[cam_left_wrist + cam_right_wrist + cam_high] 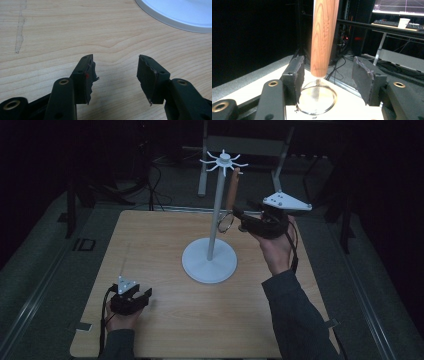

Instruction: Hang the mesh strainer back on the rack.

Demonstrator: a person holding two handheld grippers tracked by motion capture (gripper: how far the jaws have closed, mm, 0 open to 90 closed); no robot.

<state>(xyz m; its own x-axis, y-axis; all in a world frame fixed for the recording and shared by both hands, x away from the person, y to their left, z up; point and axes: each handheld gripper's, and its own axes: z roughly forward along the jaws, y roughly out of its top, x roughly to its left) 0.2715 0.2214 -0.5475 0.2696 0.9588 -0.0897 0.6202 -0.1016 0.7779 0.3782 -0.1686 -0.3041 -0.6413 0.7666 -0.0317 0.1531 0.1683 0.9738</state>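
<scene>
A white stand (209, 261) with a round base, a thin pole and a crown of hooks (223, 162) rises mid-table. From one hook hangs a utensil with a wooden handle (232, 190) and a round metal ring (225, 223) at its lower end. My right gripper (239, 220) is raised beside it, open, pointing left at the ring. In the right gripper view the handle (324, 35) and ring (317, 97) hang between the spread jaws of that gripper (328, 72), the ring close to the left jaw. My left gripper (142, 293) rests open and empty on the table's near left corner.
The wooden table (165, 235) stands in a dark room. The stand's white base (180, 15) lies just ahead and to the right of the left gripper (116, 72). A pale scuff (19, 32) marks the tabletop. Behind the table are a desk frame (240, 145), cables and a monitor (398, 6).
</scene>
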